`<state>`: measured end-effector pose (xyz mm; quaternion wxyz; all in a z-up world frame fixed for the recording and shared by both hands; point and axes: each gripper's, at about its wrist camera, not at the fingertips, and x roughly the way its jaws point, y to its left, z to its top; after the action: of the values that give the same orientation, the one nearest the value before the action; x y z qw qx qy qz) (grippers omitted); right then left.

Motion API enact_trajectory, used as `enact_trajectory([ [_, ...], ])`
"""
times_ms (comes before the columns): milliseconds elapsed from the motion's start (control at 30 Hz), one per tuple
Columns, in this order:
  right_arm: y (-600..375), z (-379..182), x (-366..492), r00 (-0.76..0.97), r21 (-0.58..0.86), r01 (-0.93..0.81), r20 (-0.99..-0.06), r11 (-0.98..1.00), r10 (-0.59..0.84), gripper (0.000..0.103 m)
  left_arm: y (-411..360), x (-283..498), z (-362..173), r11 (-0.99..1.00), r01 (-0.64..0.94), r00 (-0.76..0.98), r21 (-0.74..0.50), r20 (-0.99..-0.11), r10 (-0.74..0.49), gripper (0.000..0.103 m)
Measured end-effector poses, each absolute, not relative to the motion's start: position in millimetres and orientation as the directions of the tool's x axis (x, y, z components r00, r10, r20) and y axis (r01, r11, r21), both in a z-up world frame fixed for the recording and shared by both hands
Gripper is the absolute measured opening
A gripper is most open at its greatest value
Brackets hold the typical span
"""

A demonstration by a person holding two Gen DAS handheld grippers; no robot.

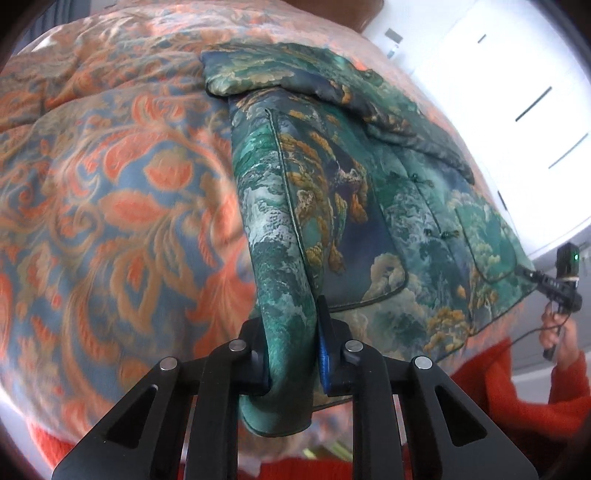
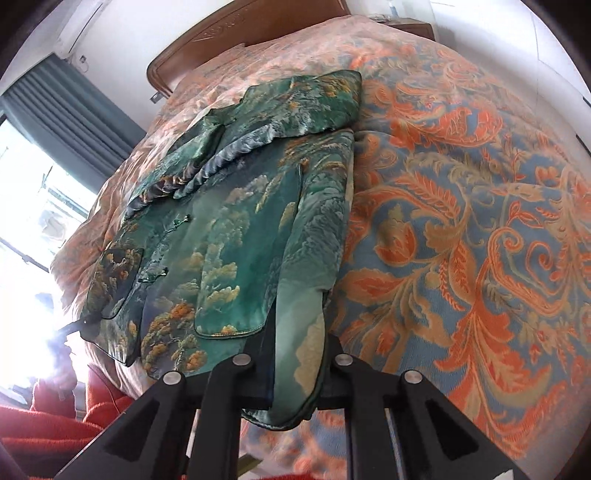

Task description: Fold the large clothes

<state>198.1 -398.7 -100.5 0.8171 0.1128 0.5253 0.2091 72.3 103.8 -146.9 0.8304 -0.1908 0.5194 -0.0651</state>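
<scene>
A green silk jacket with a landscape print lies on a bed, its sleeves folded across the chest. It also shows in the right wrist view. My left gripper is shut on the jacket's bottom hem corner near the bed's front edge. My right gripper is shut on the hem corner on the jacket's other side. In the left wrist view the right gripper shows at the far right, pinching the far hem corner. In the right wrist view the left gripper shows small at the left hem corner.
The bed is covered by an orange and blue floral quilt, also in the right wrist view. A wooden headboard stands at the far end. White drawers stand beside the bed. A window with a grey curtain is opposite.
</scene>
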Motion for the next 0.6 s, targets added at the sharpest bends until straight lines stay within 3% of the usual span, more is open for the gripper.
enact_trajectory([
  [433, -424, -121, 139, 0.298, 0.444, -0.168, -0.828, 0.88, 0.475, 0.013, 117, 40, -167, 0.905, -0.151, 0.367, -0.397, -0.873, -0.322, 0.014],
  [600, -431, -126, 131, 0.297, 0.45, -0.153, -0.828, 0.88, 0.475, 0.013, 120, 68, -171, 0.906, -0.158, 0.356, -0.392, -0.879, -0.318, 0.016],
])
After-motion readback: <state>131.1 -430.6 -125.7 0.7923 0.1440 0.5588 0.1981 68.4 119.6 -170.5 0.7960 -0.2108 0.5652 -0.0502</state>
